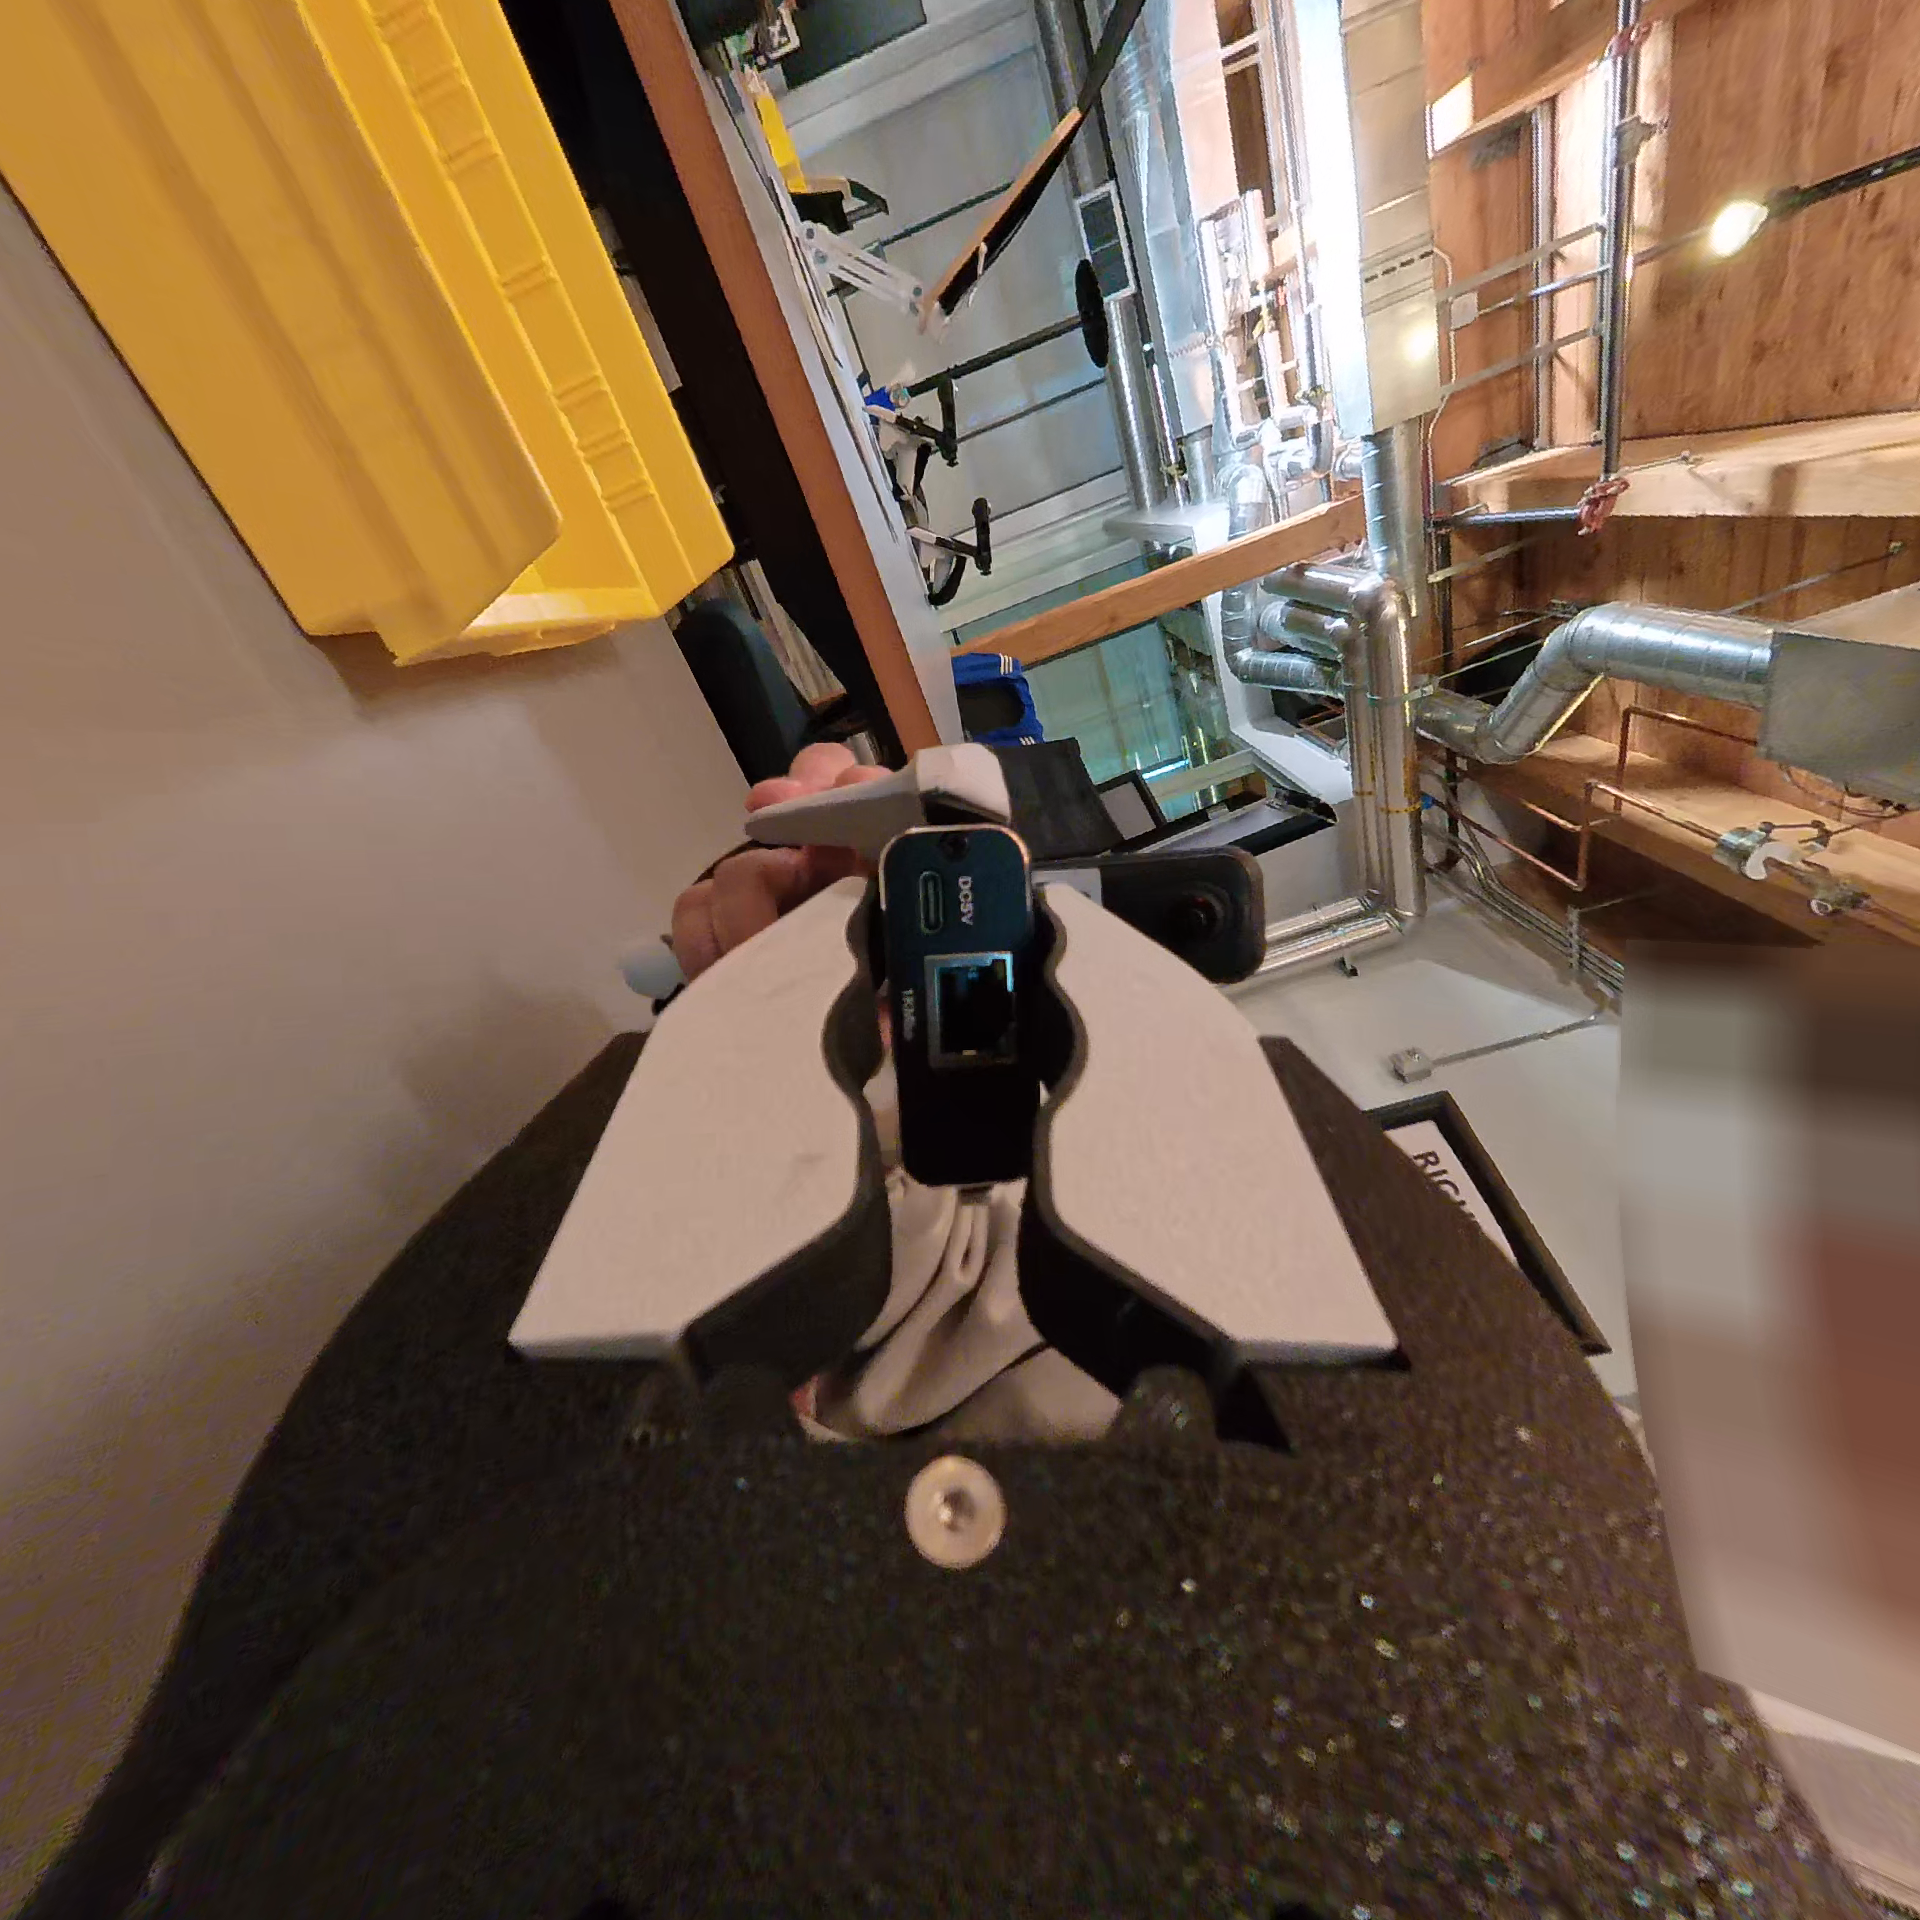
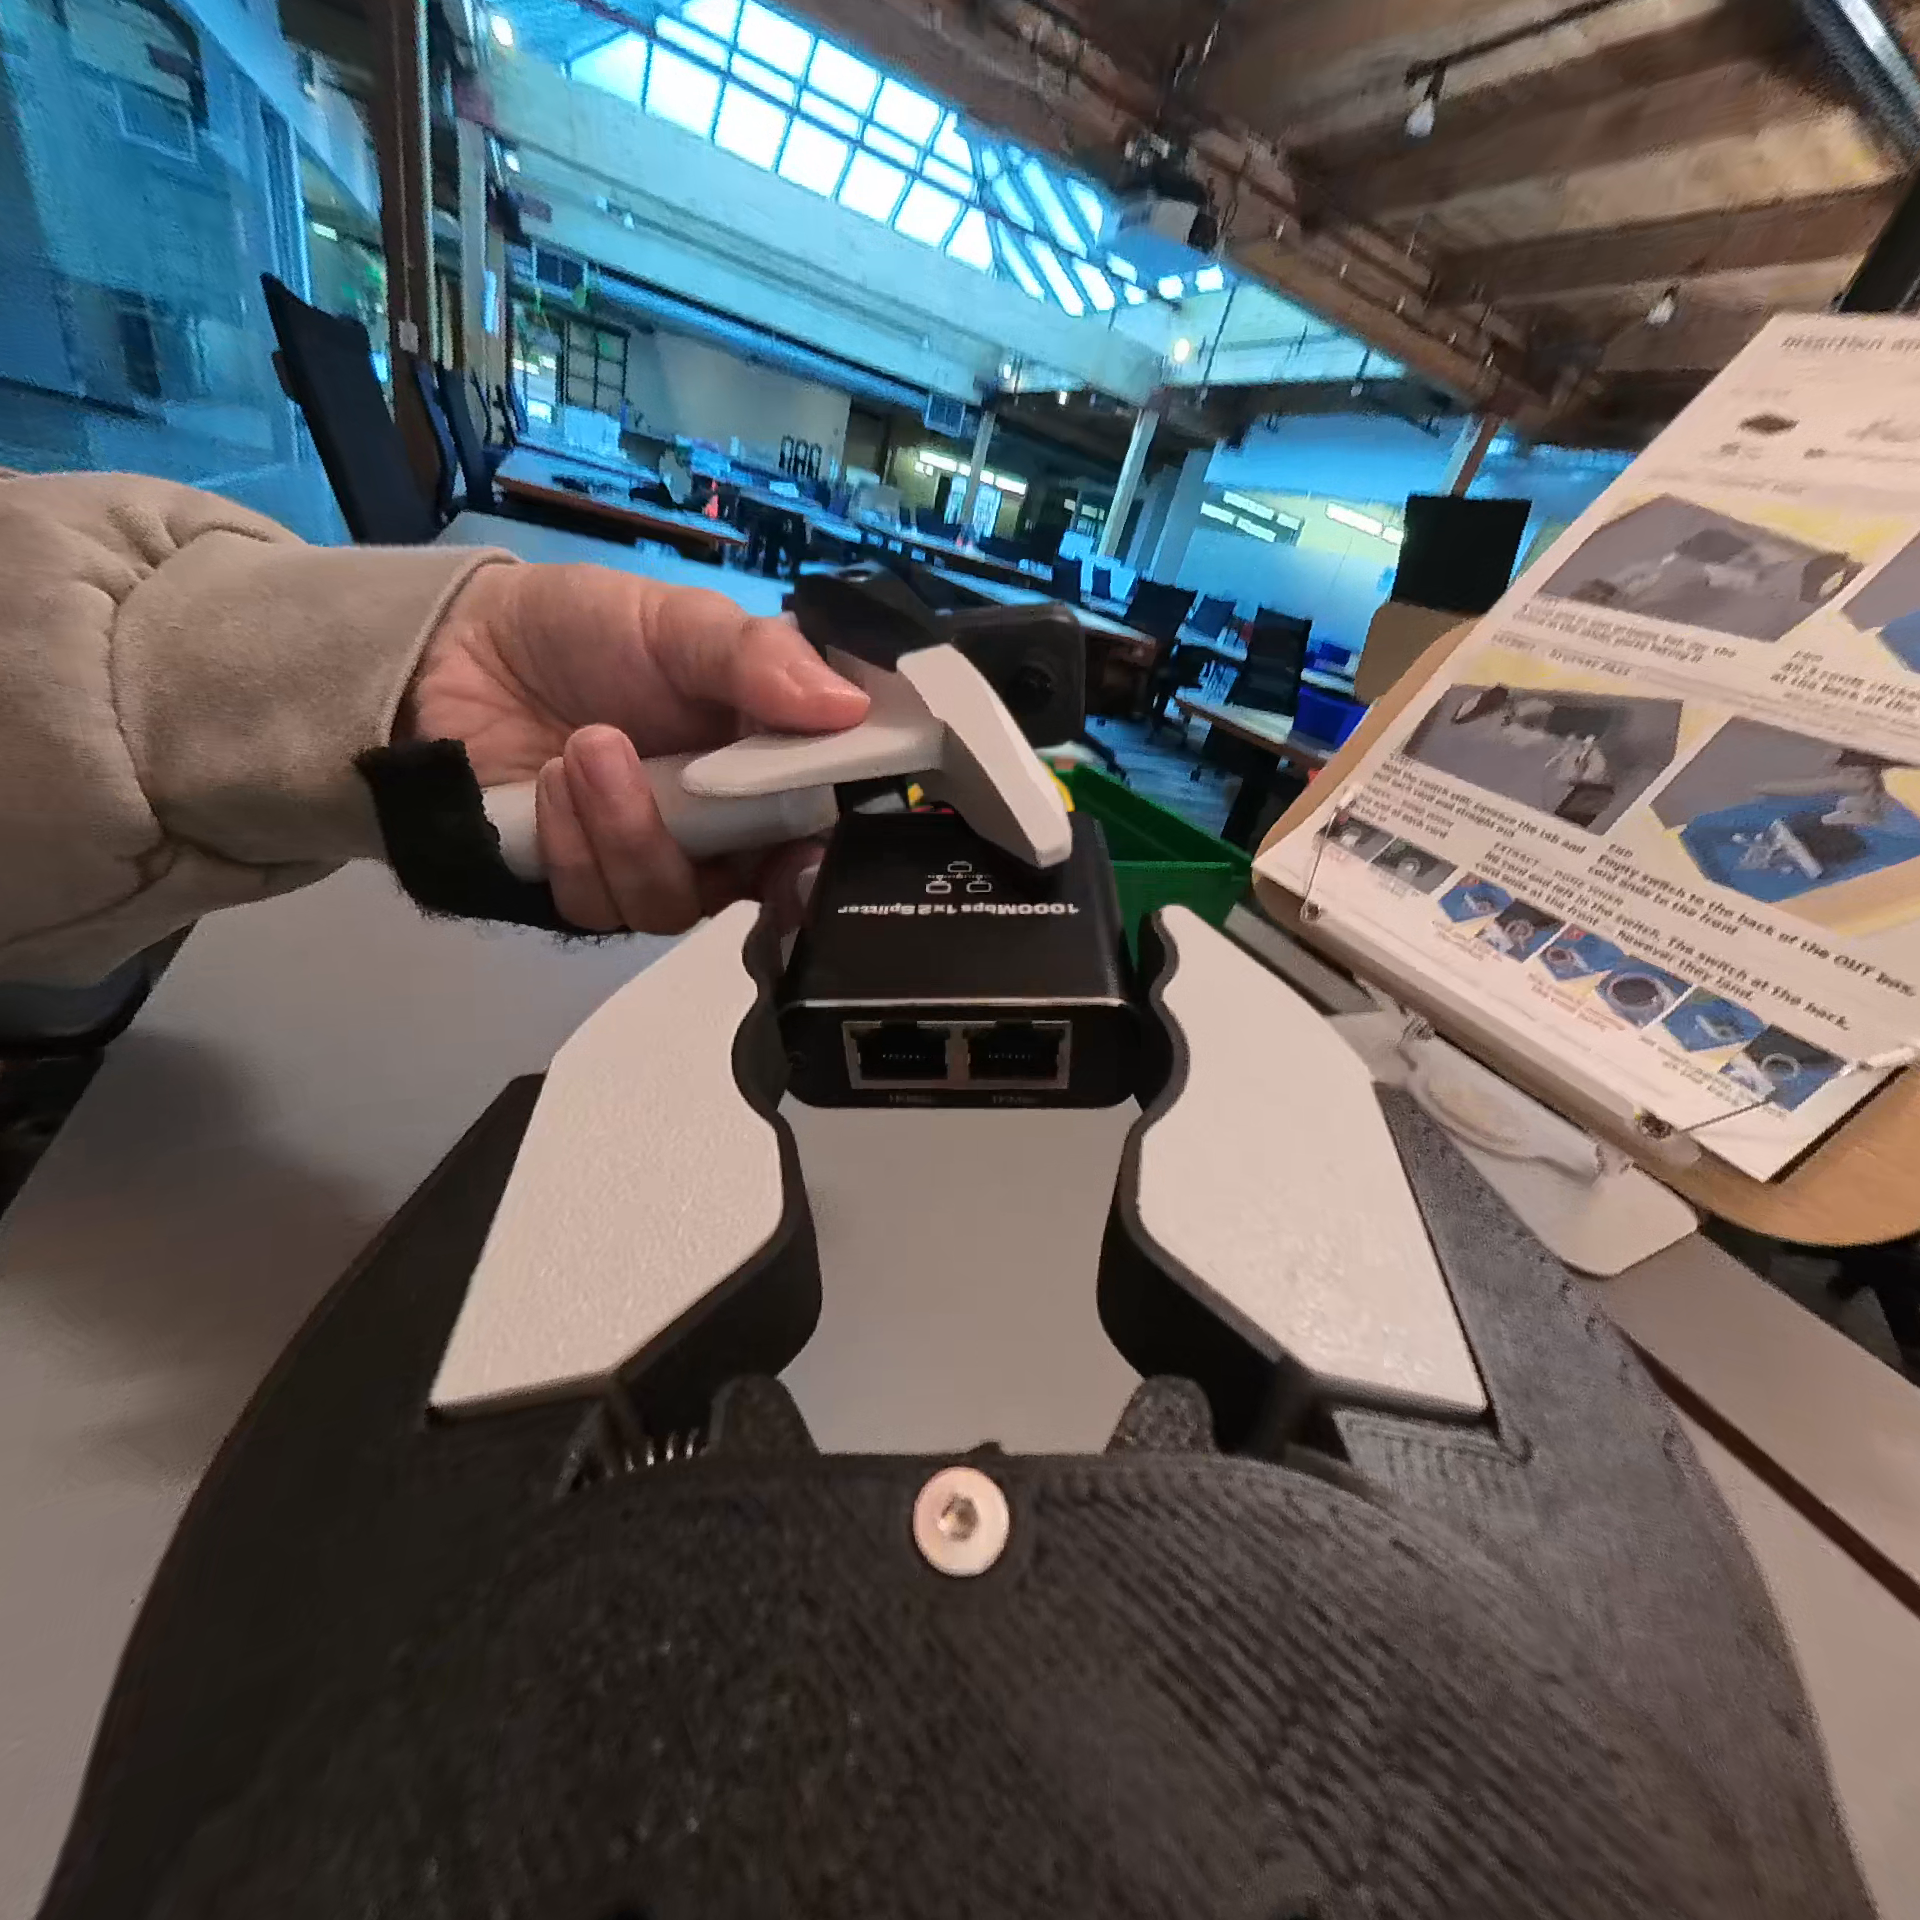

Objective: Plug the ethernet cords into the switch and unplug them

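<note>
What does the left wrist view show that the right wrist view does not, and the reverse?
Left wrist view only: yellow bins, and the end of the switch with one network port. Right wrist view only: a printed sheet, a green bin, and the two-port end. Both: the switch between that view's own fingers, with no cord plugged in.

Switch [image 2: 956,997] fills the gap between the right gripper [image 2: 956,1023] fingers, both sides touching; its two front ports face the camera, unobstructed. Left gripper [image 2: 987,764] and the person's hand [image 2: 613,727] crowd the switch's far end from above. Tilted instruction board [image 2: 1621,790] blocks the right side; bare table [image 2: 260,1091] lies open at left.
</note>
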Demonstrator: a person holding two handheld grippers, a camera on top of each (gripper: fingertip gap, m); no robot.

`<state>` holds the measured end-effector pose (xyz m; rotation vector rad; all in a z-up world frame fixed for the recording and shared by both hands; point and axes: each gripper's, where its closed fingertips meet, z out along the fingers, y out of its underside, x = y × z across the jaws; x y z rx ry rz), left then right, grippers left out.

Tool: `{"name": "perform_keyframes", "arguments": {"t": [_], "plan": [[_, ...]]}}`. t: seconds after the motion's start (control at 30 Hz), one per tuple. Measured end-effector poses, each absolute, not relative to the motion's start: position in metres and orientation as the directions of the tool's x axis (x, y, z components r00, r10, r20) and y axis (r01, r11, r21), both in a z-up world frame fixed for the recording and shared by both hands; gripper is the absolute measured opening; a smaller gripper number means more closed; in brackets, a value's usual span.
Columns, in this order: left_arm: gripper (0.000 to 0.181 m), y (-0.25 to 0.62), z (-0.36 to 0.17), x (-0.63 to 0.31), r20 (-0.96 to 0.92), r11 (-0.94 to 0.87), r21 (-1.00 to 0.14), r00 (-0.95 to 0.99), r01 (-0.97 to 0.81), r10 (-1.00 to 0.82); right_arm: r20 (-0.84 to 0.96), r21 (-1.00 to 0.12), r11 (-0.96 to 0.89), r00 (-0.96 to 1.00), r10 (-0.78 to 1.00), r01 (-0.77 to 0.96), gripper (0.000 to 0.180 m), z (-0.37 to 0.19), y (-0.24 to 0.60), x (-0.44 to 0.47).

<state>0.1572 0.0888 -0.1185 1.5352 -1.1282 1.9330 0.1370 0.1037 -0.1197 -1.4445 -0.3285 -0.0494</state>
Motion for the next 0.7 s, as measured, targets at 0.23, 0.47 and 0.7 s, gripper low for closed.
{"name": "perform_keyframes", "arguments": {"t": [0.23, 0.47, 0.7], "plan": [[0.027, 0.088, -0.121, 0.150, 0.933, -0.564, -0.353, -0.327, -0.746, -0.151, 0.218, -0.974, 0.107, 0.946, 0.240, 0.198, 0.066, -0.121, 0.099, 0.131], [0.051, 0.099, -0.134, 0.138, 0.886, -0.483, -0.458, -0.339, -0.747, -0.315, 0.191, -0.980, 0.105, 0.944, 0.270, 0.168, 0.065, -0.120, 0.091, 0.137], [0.054, 0.087, -0.123, 0.129, 0.842, -0.487, -0.540, -0.454, -0.687, -0.292, 0.093, -0.990, 0.136, 0.933, 0.347, 0.048, 0.065, -0.115, 0.088, 0.131]]}}
